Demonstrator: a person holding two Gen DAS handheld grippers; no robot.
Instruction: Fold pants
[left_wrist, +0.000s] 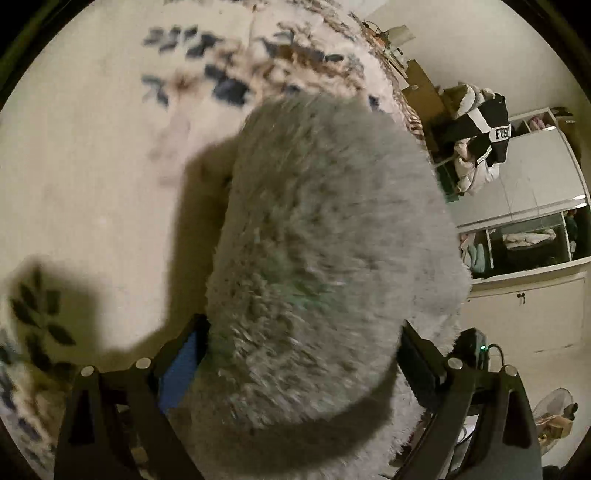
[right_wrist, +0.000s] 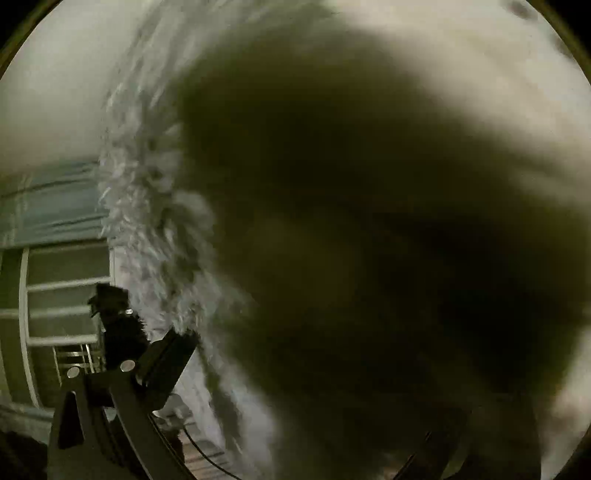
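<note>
Fluffy grey pants fill the middle of the left wrist view, hanging over a cream bedspread with blue and brown leaf print. My left gripper holds the fleece between its black fingers, shut on it. In the right wrist view the same grey fleece runs down the left, and a dark blurred fold covers most of the frame. My right gripper has its left finger against the fleece; the right finger is hidden in shadow.
An open wardrobe with clothes and a black-and-white jacket stands to the right of the bed. A fan sits low right. A window with white bars shows in the right wrist view.
</note>
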